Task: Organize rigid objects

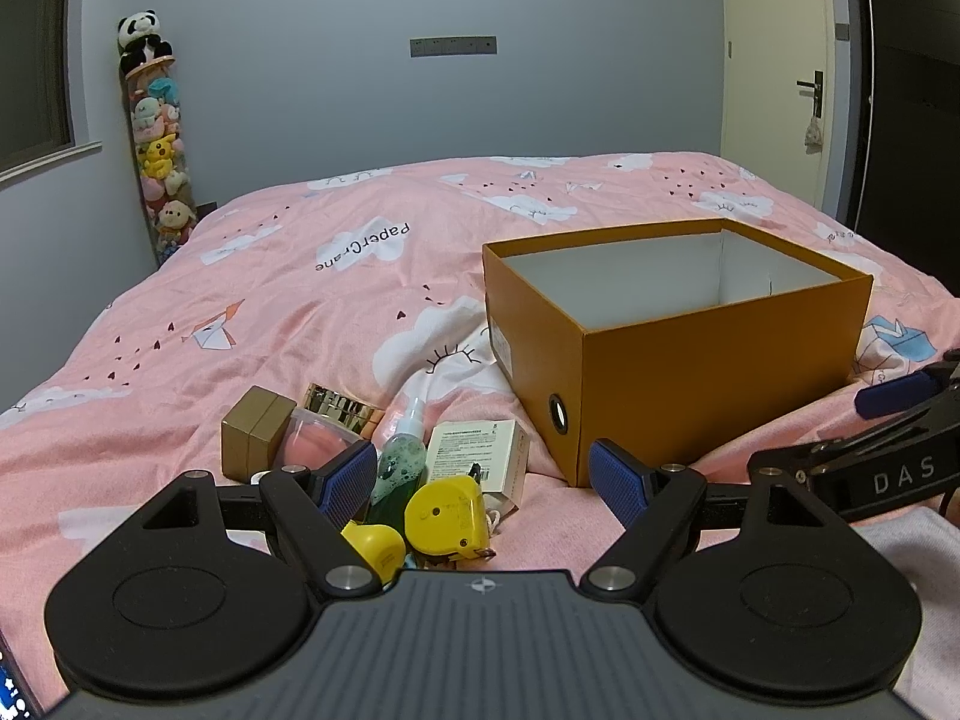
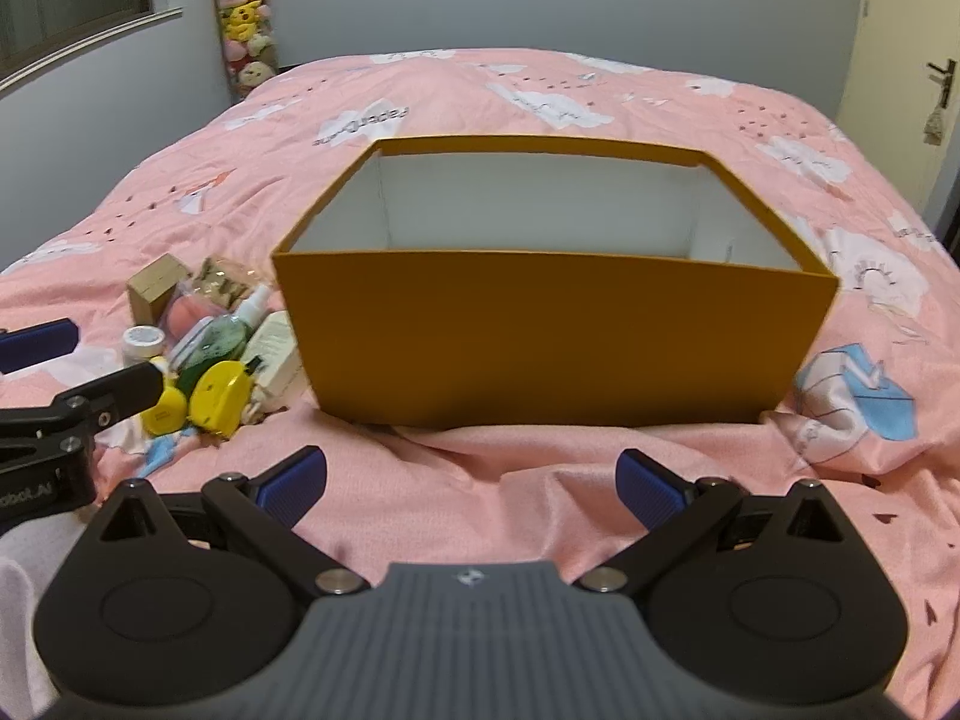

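L gripper (image 1: 480,474) is held w/ jaws wide, nothing between the ribbed blue pads (image 1: 345,480); it hovers just over the clutter pile, pads not touching anything. R gripper (image 2: 471,483) is likewise spread wide and empty, above bare duvet (image 2: 480,480) in front of the orange box (image 2: 558,336). Risk, as judged: the items are heaped tight on soft, wrinkled fabric, so a closing pad is likely to catch two things at once or shove the pile; rounded smooth pieces may squirt out. The yellow tape measure (image 1: 444,516) is a glossy hard plastic lump w/ curved sides, slip-prone. The green spray bottle (image 1: 399,462) is clear, cylindrical, liquid w/ foam inside, lying down, so it could roll. The small yellow cap-like piece (image 1: 375,546) is smooth and rounded, partly hidden by the L finger. The white carton (image 1: 480,456) and brown cardboard box (image 1: 255,432) are flat-faced, matte, easier to pinch. A gold mirrored box (image 1: 342,405) and a clear-lidded pink item (image 1: 315,441) are wedged behind; a white jar (image 2: 143,341) shows in the R view only. The orange box is stiff card, open top, white inside, empty as far as seen, just R of the pile; its thin wall could be knocked on the soft bed.
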{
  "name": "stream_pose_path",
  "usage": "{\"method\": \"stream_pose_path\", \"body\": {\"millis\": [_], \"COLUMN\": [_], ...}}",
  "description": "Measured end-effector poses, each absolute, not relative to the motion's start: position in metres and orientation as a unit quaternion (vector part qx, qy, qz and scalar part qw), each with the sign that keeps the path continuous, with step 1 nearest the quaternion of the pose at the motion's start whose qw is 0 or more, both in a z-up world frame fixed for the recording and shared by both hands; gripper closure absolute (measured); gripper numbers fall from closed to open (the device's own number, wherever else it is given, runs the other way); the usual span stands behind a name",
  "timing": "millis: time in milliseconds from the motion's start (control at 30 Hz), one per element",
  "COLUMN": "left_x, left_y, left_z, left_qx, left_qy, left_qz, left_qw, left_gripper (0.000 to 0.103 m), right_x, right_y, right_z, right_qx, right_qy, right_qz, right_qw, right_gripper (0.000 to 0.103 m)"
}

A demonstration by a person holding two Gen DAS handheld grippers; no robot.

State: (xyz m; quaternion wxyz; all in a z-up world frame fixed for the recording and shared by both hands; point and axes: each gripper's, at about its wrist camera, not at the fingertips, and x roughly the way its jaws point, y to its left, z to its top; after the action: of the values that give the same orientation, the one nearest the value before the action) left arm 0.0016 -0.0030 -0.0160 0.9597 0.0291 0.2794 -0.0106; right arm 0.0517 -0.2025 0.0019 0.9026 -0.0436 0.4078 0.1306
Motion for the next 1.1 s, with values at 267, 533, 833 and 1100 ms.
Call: {"method": "stream_pose_path", "body": {"millis": [267,533,833,1100], "left_x": [-0.002,0.011,0.025,0.048], "left_y": [0.0,0.027,0.064,0.104], "left_z": [-0.019,-0.02,-0.015,-0.027], "left_qx": [0.022,-0.039,-0.093,-0.177], "left_qy": [0.285,0.333,0.376,0.436], "left_qz": [-0.019,-0.006,0.045,0.062], "left_qw": [0.958,0.942,0.921,0.88], "left_gripper": [0.009,0.01,0.019,0.041], "right_x": [0.049,0.072,0.103,0.123], "right_y": [-0.19,-0.179,-0.13,-0.093], "right_z": [0.0,0.003,-0.006,-0.019], "right_qx": [-0.064,-0.07,-0.115,-0.115], "right_qy": [0.413,0.426,0.442,0.475], "right_qz": [0.17,0.222,0.283,0.336], "right_qw": [0.892,0.874,0.843,0.805], "right_gripper": [0.002,0.003,0.025,0.049]}}
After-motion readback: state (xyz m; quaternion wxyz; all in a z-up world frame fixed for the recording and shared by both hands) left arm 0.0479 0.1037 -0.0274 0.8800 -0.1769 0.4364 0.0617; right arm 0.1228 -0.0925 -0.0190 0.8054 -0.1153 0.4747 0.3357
